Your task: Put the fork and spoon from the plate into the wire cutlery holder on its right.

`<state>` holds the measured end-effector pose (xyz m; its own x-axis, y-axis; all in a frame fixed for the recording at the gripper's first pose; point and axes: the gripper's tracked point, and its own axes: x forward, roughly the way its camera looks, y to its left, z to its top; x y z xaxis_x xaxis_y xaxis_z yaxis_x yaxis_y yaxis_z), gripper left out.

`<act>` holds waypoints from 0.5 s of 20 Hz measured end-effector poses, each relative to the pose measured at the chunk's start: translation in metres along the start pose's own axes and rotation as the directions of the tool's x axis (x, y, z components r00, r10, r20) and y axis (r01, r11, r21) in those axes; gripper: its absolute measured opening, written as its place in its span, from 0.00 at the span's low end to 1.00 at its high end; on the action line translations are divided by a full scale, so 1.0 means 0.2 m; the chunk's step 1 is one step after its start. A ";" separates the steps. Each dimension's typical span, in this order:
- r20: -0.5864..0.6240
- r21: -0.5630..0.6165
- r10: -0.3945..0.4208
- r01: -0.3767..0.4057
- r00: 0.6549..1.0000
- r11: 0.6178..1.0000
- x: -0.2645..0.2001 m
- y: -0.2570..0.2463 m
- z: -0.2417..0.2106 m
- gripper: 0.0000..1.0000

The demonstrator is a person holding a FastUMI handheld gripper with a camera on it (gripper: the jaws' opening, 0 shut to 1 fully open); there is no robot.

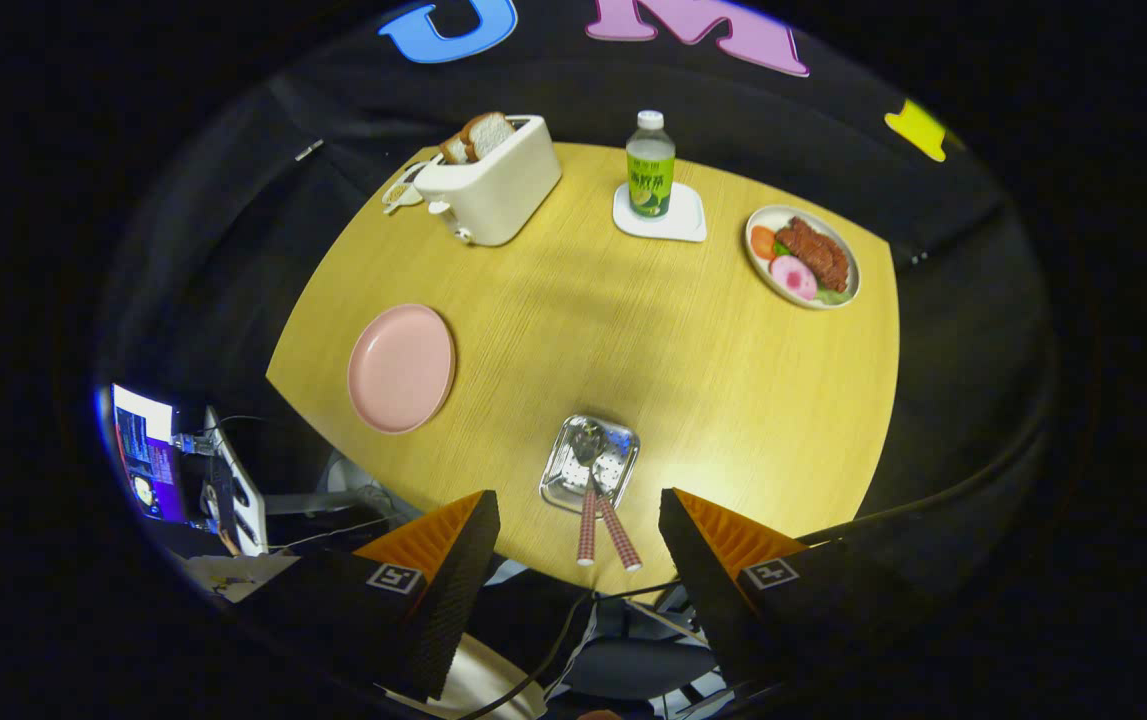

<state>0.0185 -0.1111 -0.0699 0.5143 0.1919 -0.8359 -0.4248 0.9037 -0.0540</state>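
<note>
- Pink plate (401,368) is noted left on the counter (693,360), bare; mistaking it for the source is a risk;
- Fork (587,520) and spoon (611,515) are seen crossed in the metal tray (563,470), just ahead of the gripper (578,535), which is spread wide and empty; both handles could be pinched together;
- No wire holder is made out; misplacement is possible.

- Mounted on the gripper (578,520); aimed forward along both fingers, which stand spread apart with nothing between them.
- Held high above the wooden table (693,370), looking steeply down.
- Far from the surface: whole tabletop in sight beyond the fingertips.
- Small metal tray (561,478) just ahead of the fingers; toaster (493,180) and bottle (650,165) far beyond, at the far edge.
</note>
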 end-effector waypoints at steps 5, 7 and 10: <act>0.303 0.035 -0.079 0.072 0.950 0.997 -0.10 0.11 0.16 1.00; 0.407 0.056 -0.124 0.111 0.905 0.992 -0.16 0.12 0.22 1.00; 0.516 0.095 -0.164 0.134 0.841 0.986 -0.23 0.19 0.29 1.00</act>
<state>0.0208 -0.0637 -0.0019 0.8864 0.2104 -0.4123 -0.2792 0.9535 -0.1136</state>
